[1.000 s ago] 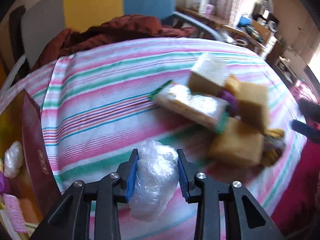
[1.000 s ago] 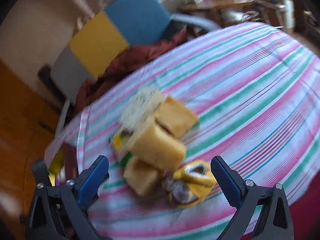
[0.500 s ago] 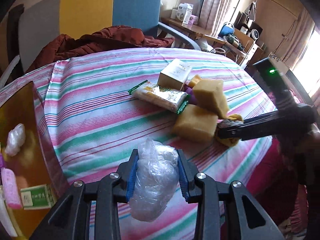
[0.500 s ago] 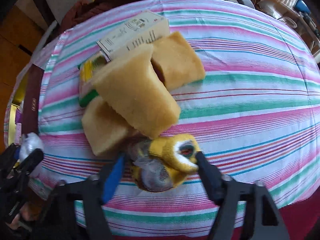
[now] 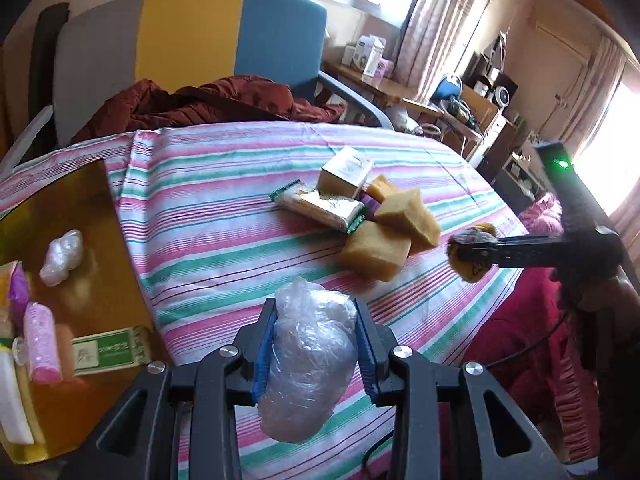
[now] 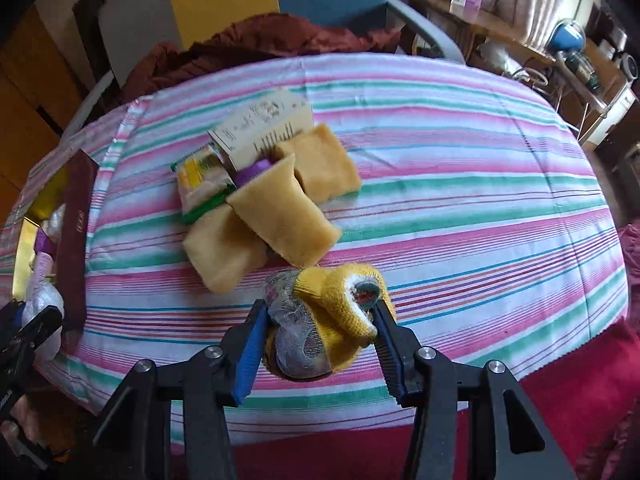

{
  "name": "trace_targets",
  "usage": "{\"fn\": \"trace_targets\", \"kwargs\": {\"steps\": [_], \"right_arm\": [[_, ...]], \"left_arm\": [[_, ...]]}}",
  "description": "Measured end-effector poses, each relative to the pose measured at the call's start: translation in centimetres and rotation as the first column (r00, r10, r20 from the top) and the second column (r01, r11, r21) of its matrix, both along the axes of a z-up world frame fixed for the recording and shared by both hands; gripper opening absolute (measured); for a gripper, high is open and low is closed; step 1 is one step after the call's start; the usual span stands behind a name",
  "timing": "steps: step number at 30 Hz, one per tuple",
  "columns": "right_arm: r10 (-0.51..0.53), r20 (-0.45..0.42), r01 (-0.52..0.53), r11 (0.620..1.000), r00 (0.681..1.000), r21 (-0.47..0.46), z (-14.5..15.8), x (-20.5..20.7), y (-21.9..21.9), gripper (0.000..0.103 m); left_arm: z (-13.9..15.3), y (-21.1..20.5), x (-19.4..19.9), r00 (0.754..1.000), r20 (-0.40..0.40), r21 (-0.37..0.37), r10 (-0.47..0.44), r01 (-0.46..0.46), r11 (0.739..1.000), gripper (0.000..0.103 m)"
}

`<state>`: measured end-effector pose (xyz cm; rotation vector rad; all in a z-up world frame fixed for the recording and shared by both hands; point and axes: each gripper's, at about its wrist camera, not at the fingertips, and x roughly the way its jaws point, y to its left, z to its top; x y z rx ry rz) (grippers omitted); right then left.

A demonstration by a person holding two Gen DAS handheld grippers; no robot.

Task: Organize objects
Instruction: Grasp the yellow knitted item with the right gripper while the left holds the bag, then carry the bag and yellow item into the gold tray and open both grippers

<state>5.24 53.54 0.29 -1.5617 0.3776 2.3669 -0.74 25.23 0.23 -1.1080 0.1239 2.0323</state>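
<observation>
My left gripper (image 5: 316,312) is shut on a crumpled clear plastic bundle (image 5: 308,360) and holds it above the near edge of the striped tablecloth (image 5: 224,240). The jaws of my right gripper (image 6: 320,312) are closing, and their blue pads press both sides of a yellow and grey sock bundle (image 6: 340,300). In the left wrist view that bundle (image 5: 472,272) hangs just off the cloth at the right. Three tan sponges (image 6: 280,216), a green-edged snack packet (image 5: 320,206) and a small carton (image 5: 346,170) lie piled mid-table.
At the left a golden tray (image 5: 80,200) holds another plastic bundle (image 5: 62,256), a pink bottle (image 5: 40,344) and a green and white box (image 5: 108,352). A chair with a red-brown jacket (image 5: 208,104) stands behind the table. Cluttered desks stand at the back right.
My right gripper came down over the sock bundle, closed on it and raised it off the cloth. My left gripper drew back and up with the plastic bundle, bringing more of the tray into view.
</observation>
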Motion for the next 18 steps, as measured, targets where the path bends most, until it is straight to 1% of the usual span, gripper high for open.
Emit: {"fn": "trace_targets", "kwargs": {"steps": [4,5,7,8,9,10,12,13,17,18], "right_arm": [[0.009,-0.099,-0.01,1.0,0.995,-0.003,2.7,0.7,-1.4,0.052],[0.022,-0.138,-0.028,0.999,0.99,-0.035,3.1,0.7,-2.1,0.052],[0.063,-0.236,-0.101,0.984,0.97,-0.149,4.5,0.8,-3.4,0.052],[0.084,-0.253,-0.125,0.981,0.964,-0.151,4.9,0.5,-4.1,0.052],[0.105,-0.248,-0.136,0.984,0.963,-0.115,5.4,-0.3,-5.1,0.052],[0.114,-0.248,-0.145,0.983,0.962,-0.109,5.6,-0.7,-5.7,0.052],[0.138,-0.268,-0.18,0.974,0.953,-0.136,5.9,-1.7,-6.9,0.052],[0.151,-0.272,-0.192,0.973,0.95,-0.131,6.0,-2.0,-7.6,0.052],[0.226,-0.275,-0.271,0.952,0.935,-0.14,5.4,-4.0,-11.2,0.052],[0.257,-0.273,-0.303,0.942,0.927,-0.141,5.3,-4.8,-12.6,0.052]], "left_arm": [[1.0,-2.3,-0.1,0.999,-0.014,0.024,0.043,-0.043,0.999,0.036],[1.2,-3.1,-0.3,0.998,-0.015,0.032,0.063,-0.062,0.998,0.036],[1.5,-4.4,-0.6,0.995,-0.015,0.043,0.094,-0.093,0.995,0.036],[1.7,-5.4,-0.9,0.993,-0.016,0.051,0.119,-0.118,0.992,0.036],[1.8,-6.1,-1.1,0.99,-0.016,0.057,0.137,-0.136,0.989,0.036],[1.9,-7.0,-1.5,0.987,-0.015,0.063,0.161,-0.16,0.985,0.036],[2.0,-8.6,-1.9,0.979,-0.015,0.069,0.205,-0.204,0.977,0.036],[1.9,-9.6,-2.2,0.973,-0.013,0.07,0.23,-0.229,0.971,0.036],[1.7,-13.0,-3.2,0.951,-0.01,0.068,0.309,-0.307,0.949,0.036],[1.6,-14.0,-3.6,0.943,-0.01,0.067,0.332,-0.331,0.941,0.036]]}}
